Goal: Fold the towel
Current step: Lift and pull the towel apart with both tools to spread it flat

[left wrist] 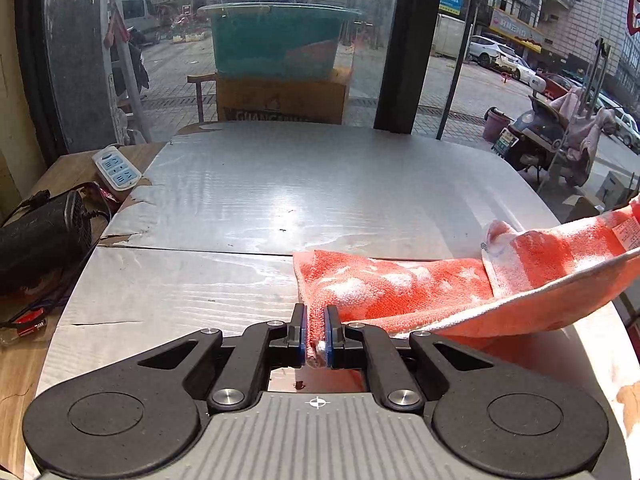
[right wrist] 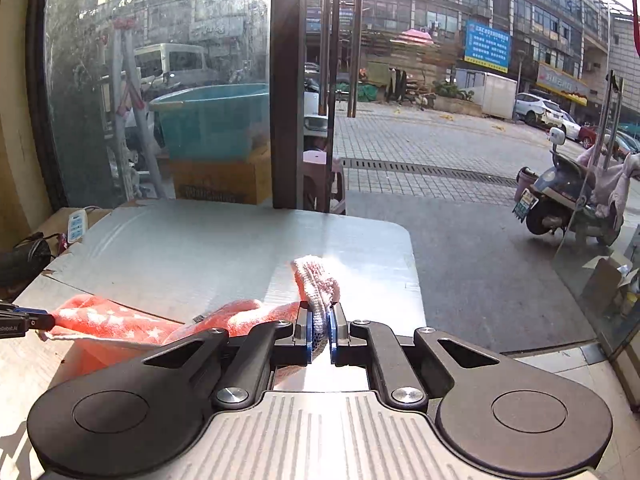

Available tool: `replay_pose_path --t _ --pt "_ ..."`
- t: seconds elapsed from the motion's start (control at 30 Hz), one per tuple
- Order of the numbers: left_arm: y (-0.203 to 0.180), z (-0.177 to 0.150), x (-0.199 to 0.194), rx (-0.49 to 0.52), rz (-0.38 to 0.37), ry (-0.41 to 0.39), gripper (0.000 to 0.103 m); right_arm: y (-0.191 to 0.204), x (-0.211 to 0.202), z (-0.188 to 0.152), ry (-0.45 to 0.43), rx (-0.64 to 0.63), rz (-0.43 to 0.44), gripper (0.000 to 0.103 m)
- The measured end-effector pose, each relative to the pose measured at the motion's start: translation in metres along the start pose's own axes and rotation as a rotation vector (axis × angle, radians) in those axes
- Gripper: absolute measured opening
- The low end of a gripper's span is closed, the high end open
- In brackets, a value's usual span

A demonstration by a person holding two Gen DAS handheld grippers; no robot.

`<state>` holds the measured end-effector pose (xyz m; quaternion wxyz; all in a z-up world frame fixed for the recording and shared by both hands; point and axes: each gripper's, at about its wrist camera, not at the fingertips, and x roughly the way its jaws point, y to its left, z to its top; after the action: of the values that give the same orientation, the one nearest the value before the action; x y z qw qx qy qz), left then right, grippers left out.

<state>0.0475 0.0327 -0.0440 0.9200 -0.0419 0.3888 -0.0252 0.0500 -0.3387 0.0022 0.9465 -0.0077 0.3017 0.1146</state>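
Fingers of the left gripper pinch a corner of the orange star-patterned towel, which trails right over the silver tabletop. Right gripper fingers clamp another towel edge, lifted.

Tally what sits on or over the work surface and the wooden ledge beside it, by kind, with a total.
Orange star-print towel: 1
Grippers, the left gripper and right gripper, each shut on the towel: 2
White power strip: 1
Black fan-like device: 1
Total: 5
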Motion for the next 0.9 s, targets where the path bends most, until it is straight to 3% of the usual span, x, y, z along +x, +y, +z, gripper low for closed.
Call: replay_pose_path --t 0.2,0.27,0.3,0.33,0.4,0.43,0.5,0.57,0.63,0.77,0.9 --pt "-0.014 -0.014 -0.016 0.061 -0.012 0.002 0.009 -0.014 -0.010 -0.061 0.165 0.045 0.050 0.008" --pt "-0.016 -0.018 -0.020 0.075 -0.024 0.009 0.009 -0.012 -0.006 -0.072 0.216 0.017 0.032 0.008" --pt "-0.016 -0.020 -0.021 0.080 -0.021 0.011 0.009 -0.011 -0.005 -0.076 0.232 0.001 0.016 0.014" --pt "-0.016 -0.022 -0.022 0.085 -0.018 0.014 0.009 -0.011 -0.008 -0.079 0.220 -0.021 -0.024 0.017" --pt "-0.015 -0.028 -0.021 0.096 -0.011 0.028 0.009 -0.010 -0.021 -0.080 0.133 -0.055 -0.123 0.034" --pt "-0.015 -0.031 -0.020 0.100 -0.009 0.036 0.009 -0.007 -0.030 -0.078 0.079 -0.076 -0.152 0.036" --pt "-0.017 -0.035 -0.021 0.111 -0.011 0.044 0.009 0.006 -0.048 -0.073 -0.042 -0.150 -0.152 0.038" --pt "-0.022 -0.040 -0.024 0.124 -0.020 0.043 0.009 0.025 -0.055 -0.071 -0.107 -0.231 -0.077 0.039" --pt "-0.024 -0.042 -0.028 0.128 -0.035 0.034 0.009 0.059 -0.049 -0.068 -0.107 -0.340 0.030 0.039" --pt "-0.027 -0.047 -0.035 0.132 -0.050 0.028 0.009 0.133 -0.003 -0.090 -0.065 -0.642 0.064 0.038" --pt "-0.024 -0.051 -0.035 0.138 -0.056 0.036 0.009 0.160 0.033 -0.104 -0.010 -0.743 0.086 0.038"
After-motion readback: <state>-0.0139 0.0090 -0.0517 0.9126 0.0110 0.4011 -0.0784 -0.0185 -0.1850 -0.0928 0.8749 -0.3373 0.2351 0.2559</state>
